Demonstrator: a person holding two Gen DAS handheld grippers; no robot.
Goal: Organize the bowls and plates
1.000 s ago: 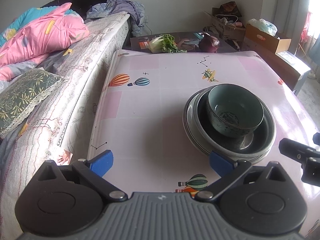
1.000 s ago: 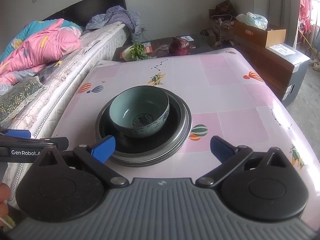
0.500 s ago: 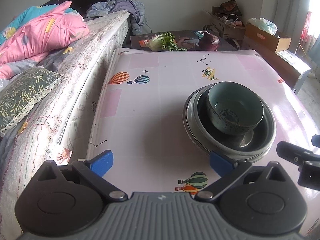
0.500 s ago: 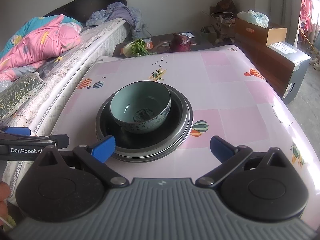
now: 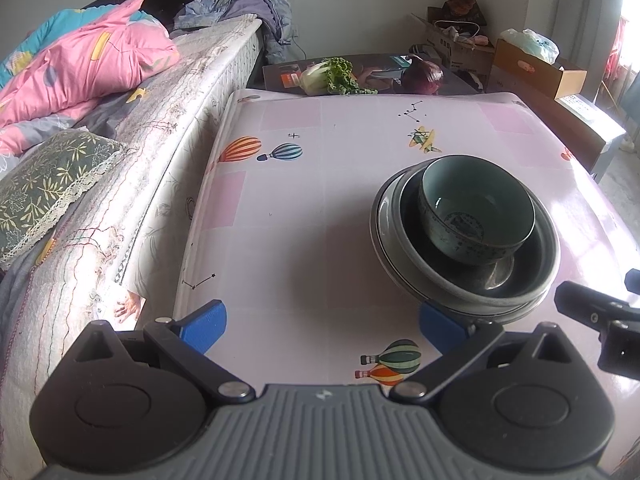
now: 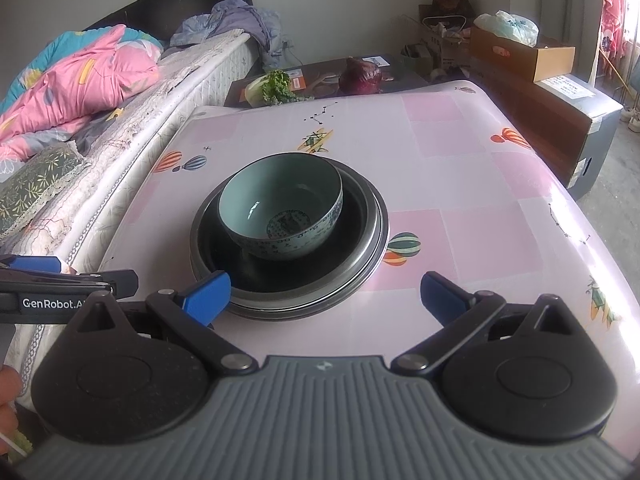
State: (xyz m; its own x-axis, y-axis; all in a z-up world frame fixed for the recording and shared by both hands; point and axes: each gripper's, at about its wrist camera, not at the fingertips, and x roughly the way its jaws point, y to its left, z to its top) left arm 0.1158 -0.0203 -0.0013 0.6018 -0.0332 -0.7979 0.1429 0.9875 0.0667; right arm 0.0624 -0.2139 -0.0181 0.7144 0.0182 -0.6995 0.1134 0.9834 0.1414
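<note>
A pale green patterned bowl (image 6: 282,212) sits inside a stack of dark plates (image 6: 360,248) on the pink table (image 6: 460,168). In the left wrist view the same bowl (image 5: 476,212) and plates (image 5: 400,248) lie to the right of centre. My left gripper (image 5: 322,322) is open over the table's near edge, its right finger close to the plates' front rim. My right gripper (image 6: 324,298) is open just in front of the stack, with its left finger at the plate rim. Neither holds anything.
A bed (image 5: 120,128) with a pink quilt (image 5: 80,60) runs along the table's left side. Beyond the far table edge a low dark table holds a cabbage (image 6: 272,88) and a red cabbage (image 6: 360,76). Cardboard boxes (image 6: 524,52) stand at the right.
Both grippers have eased back slightly and risen a little; the stack looks marginally farther away. The bowl and plates have not moved, and both grippers stay open.
</note>
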